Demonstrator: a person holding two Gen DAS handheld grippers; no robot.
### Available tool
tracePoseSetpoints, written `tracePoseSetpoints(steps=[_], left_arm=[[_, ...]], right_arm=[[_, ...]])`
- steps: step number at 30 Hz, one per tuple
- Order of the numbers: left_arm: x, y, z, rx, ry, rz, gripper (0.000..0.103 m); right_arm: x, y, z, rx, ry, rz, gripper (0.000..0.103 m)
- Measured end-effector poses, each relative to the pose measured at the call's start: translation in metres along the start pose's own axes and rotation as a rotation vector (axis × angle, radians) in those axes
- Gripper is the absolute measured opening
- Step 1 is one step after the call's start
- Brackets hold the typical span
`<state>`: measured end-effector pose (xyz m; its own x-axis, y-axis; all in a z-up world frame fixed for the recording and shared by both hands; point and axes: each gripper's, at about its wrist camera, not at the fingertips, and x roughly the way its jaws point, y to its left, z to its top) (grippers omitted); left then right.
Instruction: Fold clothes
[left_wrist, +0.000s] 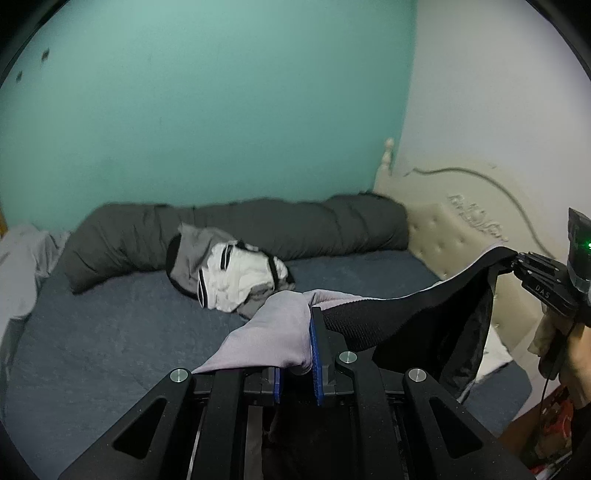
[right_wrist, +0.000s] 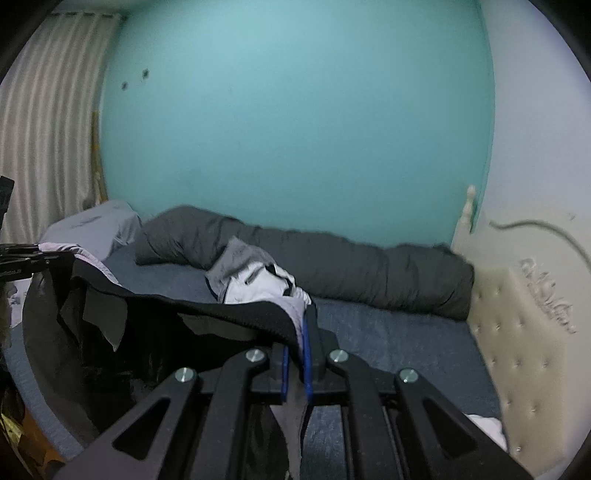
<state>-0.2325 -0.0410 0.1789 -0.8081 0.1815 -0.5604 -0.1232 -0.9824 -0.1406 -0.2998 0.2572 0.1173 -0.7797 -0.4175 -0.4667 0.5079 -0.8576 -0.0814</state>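
A black garment with a ribbed waistband and pale lilac lining (left_wrist: 399, 314) hangs stretched between my two grippers above the blue bed. My left gripper (left_wrist: 308, 314) is shut on one end of the waistband, lilac cloth bunched over its blue pads. In the same view my right gripper (left_wrist: 515, 260) pinches the other end at the far right. From the right wrist, my right gripper (right_wrist: 304, 314) is shut on the band (right_wrist: 207, 310), and my left gripper (right_wrist: 55, 258) holds the far end at the left edge. The body of the garment (right_wrist: 85, 350) droops below.
A heap of grey and white clothes (left_wrist: 229, 269) lies mid-bed before a rolled dark grey duvet (left_wrist: 258, 225). More pale clothes (left_wrist: 22, 266) sit at the left. A cream tufted headboard (right_wrist: 517, 332) bounds the right side, a curtain (right_wrist: 48, 129) the left. Teal wall behind.
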Motion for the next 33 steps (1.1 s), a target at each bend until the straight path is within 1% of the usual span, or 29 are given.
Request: tracePoseSetpoints(steps=[4, 5, 8, 12, 13, 19, 24, 28, 29, 30, 31, 32, 33], left_arm=[[0.092, 0.031, -0.007, -0.043, 0.081, 0.008, 0.013], [0.109, 0.036, -0.012, -0.052, 0.1, 0.01, 0.013], [0.175, 0.058, -0.027, -0.079, 0.168, 0.024, 0.013], [0.254, 0.091, -0.052, -0.118, 0.239, 0.034, 0.013], [0.274, 0.1, -0.058, -0.123, 0.253, 0.038, 0.013], [0.363, 0.131, -0.081, -0.133, 0.311, 0.06, 0.013], [0.413, 0.148, -0.107, -0.16, 0.362, 0.07, 0.013], [0.449, 0.165, -0.137, -0.213, 0.415, 0.075, 0.015], [0.458, 0.169, -0.145, -0.23, 0.43, 0.076, 0.016], [0.465, 0.173, -0.151, -0.25, 0.452, 0.073, 0.02], [0.468, 0.176, -0.156, -0.263, 0.463, 0.069, 0.022], [0.471, 0.179, -0.16, -0.275, 0.472, 0.065, 0.023], [0.47, 0.181, -0.161, -0.282, 0.467, 0.059, 0.027]], right_arm=[[0.084, -0.007, -0.011, 0.002, 0.068, 0.009, 0.005], [0.105, -0.007, -0.015, 0.0, 0.086, 0.009, 0.005], [0.167, -0.009, -0.029, -0.004, 0.143, 0.014, 0.005], [0.251, -0.013, -0.055, 0.003, 0.219, 0.023, 0.005], [0.267, -0.015, -0.061, 0.009, 0.233, 0.026, 0.005], [0.354, -0.022, -0.101, 0.055, 0.308, 0.032, 0.005], [0.414, -0.019, -0.147, 0.094, 0.383, 0.057, 0.005], [0.445, -0.012, -0.181, 0.114, 0.439, 0.075, 0.006], [0.452, -0.012, -0.189, 0.133, 0.454, 0.085, 0.006], [0.458, -0.011, -0.195, 0.148, 0.47, 0.095, 0.007], [0.462, -0.01, -0.2, 0.16, 0.487, 0.104, 0.009], [0.463, -0.008, -0.202, 0.16, 0.489, 0.108, 0.009], [0.462, -0.006, -0.204, 0.153, 0.481, 0.108, 0.01]])
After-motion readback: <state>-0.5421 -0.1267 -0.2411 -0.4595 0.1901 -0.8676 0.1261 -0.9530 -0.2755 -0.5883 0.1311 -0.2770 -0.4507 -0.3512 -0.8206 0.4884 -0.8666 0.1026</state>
